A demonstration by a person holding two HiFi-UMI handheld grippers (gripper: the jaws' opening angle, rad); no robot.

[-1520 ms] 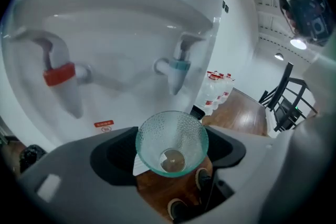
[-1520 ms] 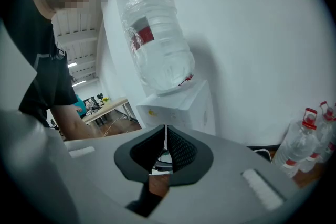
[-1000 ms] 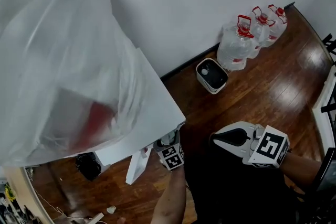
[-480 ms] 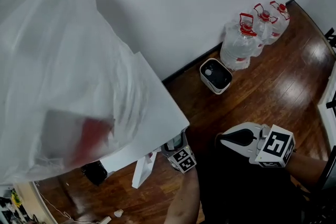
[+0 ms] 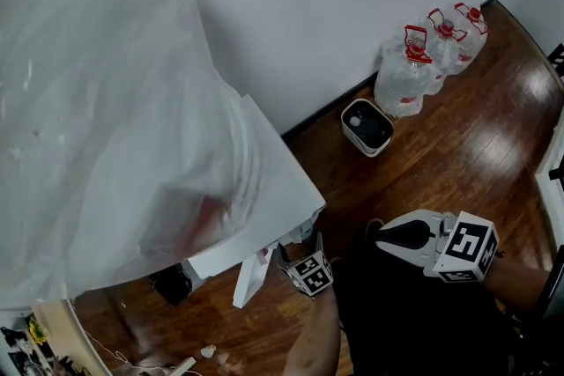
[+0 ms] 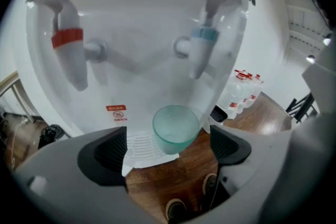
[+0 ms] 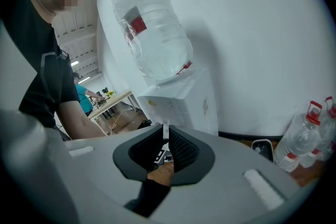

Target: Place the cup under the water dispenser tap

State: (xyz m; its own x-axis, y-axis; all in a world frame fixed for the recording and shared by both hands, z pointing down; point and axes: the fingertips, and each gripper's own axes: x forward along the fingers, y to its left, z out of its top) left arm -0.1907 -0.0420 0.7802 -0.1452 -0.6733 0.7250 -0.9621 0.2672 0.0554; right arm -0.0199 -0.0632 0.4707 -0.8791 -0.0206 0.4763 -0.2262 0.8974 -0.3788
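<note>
A translucent pale green cup [image 6: 176, 128] stands upright on the white drip tray [image 6: 137, 147] of the water dispenser [image 5: 264, 189], right below the blue tap [image 6: 202, 44]. A red tap [image 6: 68, 47] is to its left. My left gripper [image 6: 168, 147] faces the cup and its jaws are opening. The cup sits between and beyond the pads [image 6: 105, 152], and neither pad touches it. In the head view the left gripper [image 5: 298, 249] is at the dispenser's front, where the cup is hidden. My right gripper [image 5: 383, 235] hovers to the right, shut and holding nothing.
A large plastic-wrapped bottle [image 5: 106, 101] tops the dispenser. Three water jugs [image 5: 423, 57] and a small white bin [image 5: 367, 126] stand by the wall on the wood floor. A black object [image 5: 172, 282] lies left of the dispenser. The person's shoes [image 6: 176, 210] are below the tray.
My left gripper has drawn back a little from the dispenser's front, toward the person. The head view has shifted slightly. The right gripper stays in much the same place.
</note>
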